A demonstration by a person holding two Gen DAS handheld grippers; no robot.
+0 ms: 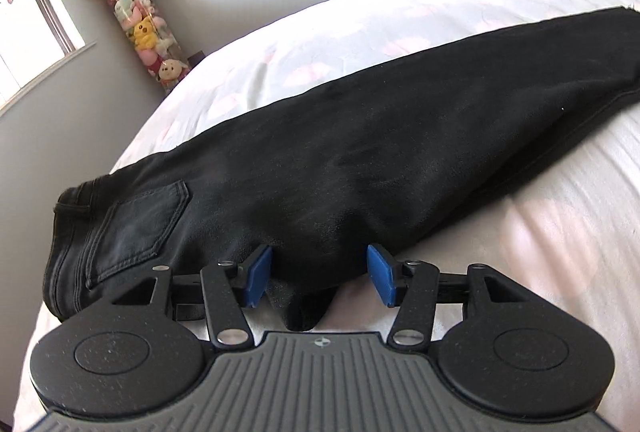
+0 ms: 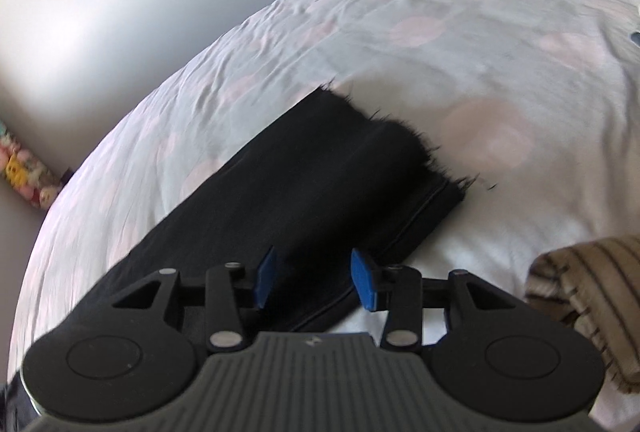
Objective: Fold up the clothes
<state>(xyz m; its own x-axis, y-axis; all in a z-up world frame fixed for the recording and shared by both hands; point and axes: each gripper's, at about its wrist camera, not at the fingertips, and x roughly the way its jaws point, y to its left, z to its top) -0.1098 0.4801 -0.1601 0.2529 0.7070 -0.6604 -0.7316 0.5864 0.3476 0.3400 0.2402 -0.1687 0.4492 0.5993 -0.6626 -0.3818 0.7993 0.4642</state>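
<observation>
- Left gripper (image 1: 320, 274): fingers (image 1: 258, 278) were released, blue pads spread apart either side of the crotch seam of the black jeans (image 1: 340, 160), not pinching it.
- Right gripper (image 2: 314, 282): fingers (image 2: 365, 282) also released, straddling the lower leg near its side seam; cloth sat between the pads but wasn't clamped.
- Jeans lay flat on the bed (image 1: 540, 232), already halved lengthwise, back pocket (image 1: 140, 228) up, frayed hem (image 2: 400, 136) at the far end.
- Handling, my read: denim was heavyish, limp but with some body; it would hold a crease, drag on the sheet, not slip.
- Best holds: waistband corners and hem edge, both layers together; seams gave thick, grippy purchase.
- Striped brown fabric (image 2: 592, 296) sat near the right gripper, clear of the jeans.
</observation>
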